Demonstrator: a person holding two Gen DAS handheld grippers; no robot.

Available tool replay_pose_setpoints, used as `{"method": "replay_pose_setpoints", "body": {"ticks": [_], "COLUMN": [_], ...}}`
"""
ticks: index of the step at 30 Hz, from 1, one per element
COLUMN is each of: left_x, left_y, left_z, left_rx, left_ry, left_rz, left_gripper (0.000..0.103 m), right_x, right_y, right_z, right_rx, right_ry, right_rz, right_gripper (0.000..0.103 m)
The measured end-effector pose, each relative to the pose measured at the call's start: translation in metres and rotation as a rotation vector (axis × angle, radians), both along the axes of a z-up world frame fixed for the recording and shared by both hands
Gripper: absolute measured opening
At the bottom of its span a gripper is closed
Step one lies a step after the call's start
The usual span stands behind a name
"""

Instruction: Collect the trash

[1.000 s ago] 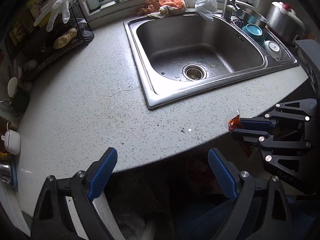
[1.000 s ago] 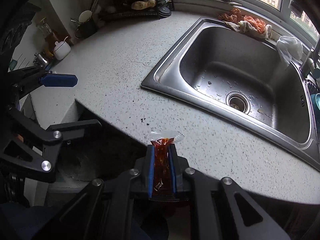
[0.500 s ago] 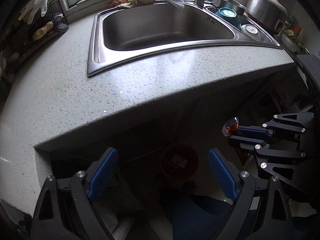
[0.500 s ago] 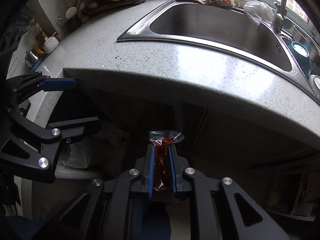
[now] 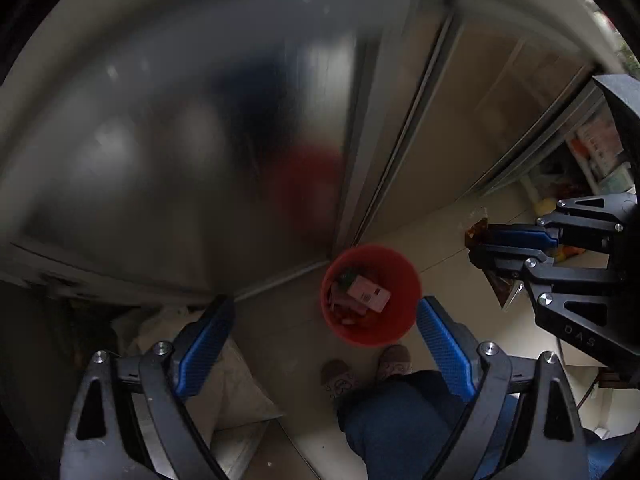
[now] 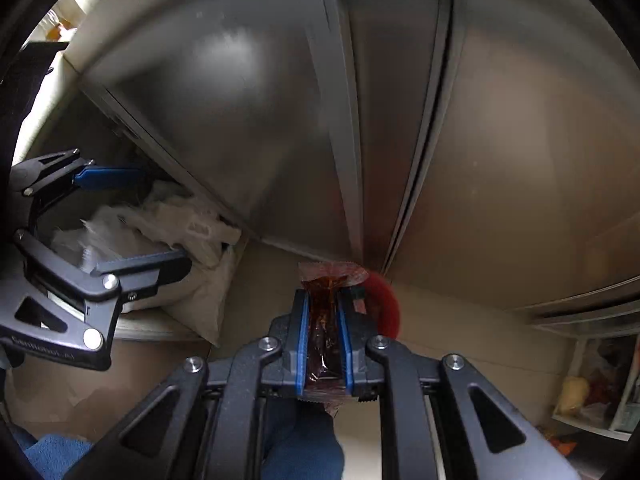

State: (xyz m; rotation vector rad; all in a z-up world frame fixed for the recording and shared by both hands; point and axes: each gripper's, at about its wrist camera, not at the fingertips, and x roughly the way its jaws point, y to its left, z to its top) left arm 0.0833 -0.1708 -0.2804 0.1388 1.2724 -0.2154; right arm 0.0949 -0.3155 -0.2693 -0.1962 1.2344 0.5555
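A red bin (image 5: 370, 294) stands on the floor against the cabinet corner, with wrappers and a small white box inside. My left gripper (image 5: 320, 344) hangs above it, open and empty, its blue pads either side of the bin. My right gripper (image 6: 325, 328) is shut on a clear sauce packet (image 6: 326, 308) with reddish-brown filling. Seen from the left wrist, the right gripper (image 5: 480, 240) with the sauce packet (image 5: 478, 229) is off to the right of the bin. In the right wrist view the red bin (image 6: 384, 304) shows only partly behind the packet and finger.
Grey metal cabinet doors (image 5: 180, 140) rise behind the bin. A white sack (image 6: 192, 280) lies at the left under the cabinet. The person's slippers (image 5: 394, 360) and blue trouser legs (image 5: 400, 412) are just in front of the bin. A shelf (image 6: 600, 384) with packets is at the right.
Both grippers have dropped from above the countertop and sink to below its edge. The views now face the cabinet doors, floor and red bin. The right gripper has kept its packet.
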Motion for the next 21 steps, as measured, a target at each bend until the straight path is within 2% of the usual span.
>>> {"method": "replay_pose_setpoints", "body": {"ticks": [3, 7, 11, 12, 15, 16, 21], "left_x": [0.005, 0.01, 0.003, 0.002, 0.001, 0.001, -0.005], "left_y": [0.001, -0.001, 0.0, -0.001, -0.001, -0.001, -0.002], "left_z": [-0.037, -0.072, -0.09, -0.093, -0.1, -0.101, -0.082], "left_rx": [-0.021, 0.0, -0.015, -0.021, -0.028, -0.022, -0.02], "left_ry": [0.027, 0.031, 0.032, 0.038, 0.058, 0.061, 0.068], "left_rz": [0.015, 0.004, 0.01, 0.009, -0.001, -0.008, -0.021], "left_gripper": [0.091, 0.091, 0.091, 0.091, 0.091, 0.091, 0.091], "right_x": [0.011, 0.023, 0.023, 0.02, 0.01, 0.005, -0.003], "right_y": [0.008, 0.016, 0.019, 0.021, 0.031, 0.028, 0.017], "right_z": [-0.046, -0.094, -0.118, -0.121, -0.126, -0.127, -0.112], "right_rx": [-0.02, -0.041, -0.048, -0.066, -0.088, -0.07, -0.06], "right_ry": [0.03, 0.062, 0.084, 0.071, 0.074, 0.082, 0.085], "right_rz": [0.014, 0.03, 0.033, 0.039, 0.029, 0.02, -0.036], "right_gripper": [0.013, 0.014, 0.02, 0.026, 0.062, 0.067, 0.072]}}
